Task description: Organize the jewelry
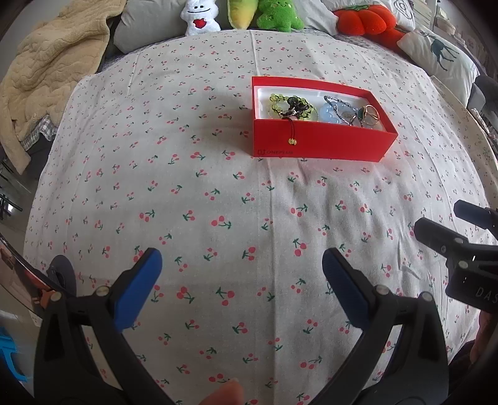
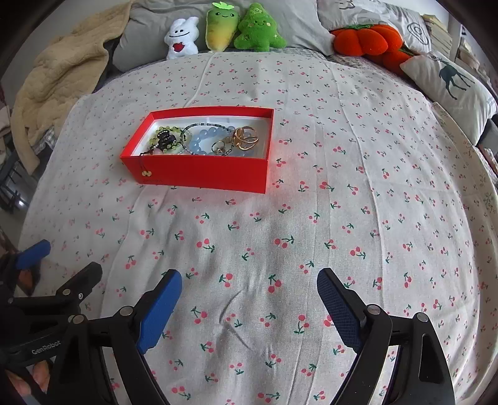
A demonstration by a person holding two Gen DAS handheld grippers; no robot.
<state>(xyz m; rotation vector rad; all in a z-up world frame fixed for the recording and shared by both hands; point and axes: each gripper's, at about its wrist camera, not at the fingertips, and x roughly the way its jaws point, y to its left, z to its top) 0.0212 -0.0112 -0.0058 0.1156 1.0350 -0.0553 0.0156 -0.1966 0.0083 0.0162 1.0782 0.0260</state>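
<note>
1. In the left wrist view, the left gripper (image 1: 242,274) is seen low over the bed (image 1: 218,193), which is covered by a cherry-print sheet. Its blue-padded fingers (image 1: 138,289) are spread wide and nothing is held between them.
2. A red box (image 1: 317,140) is set on the sheet well ahead and to the right of centre. Inside it, a green bead bracelet (image 1: 277,102) is lying at the left, a pale blue bead bracelet (image 1: 334,113) in the middle and gold rings (image 1: 370,116) at the right. A black cord with two small beads (image 1: 292,137) is draped over the near wall of the box.
3. The right gripper (image 1: 460,236) is visible at the right edge of this view, above the sheet.
4. In the right wrist view, the right gripper (image 2: 249,293) is likewise held over the sheet with its fingers (image 2: 339,308) wide apart and empty.
5. The red box (image 2: 202,171) is seen ahead and to the left, with the jewelry gathered inside.
6. The left gripper (image 2: 46,264) appears at the lower left, beside the right one.
7. Plush toys (image 2: 236,29) and pillows (image 2: 451,84) are lined along the far end of the bed, and a beige blanket (image 2: 59,81) is heaped at the far left.
</note>
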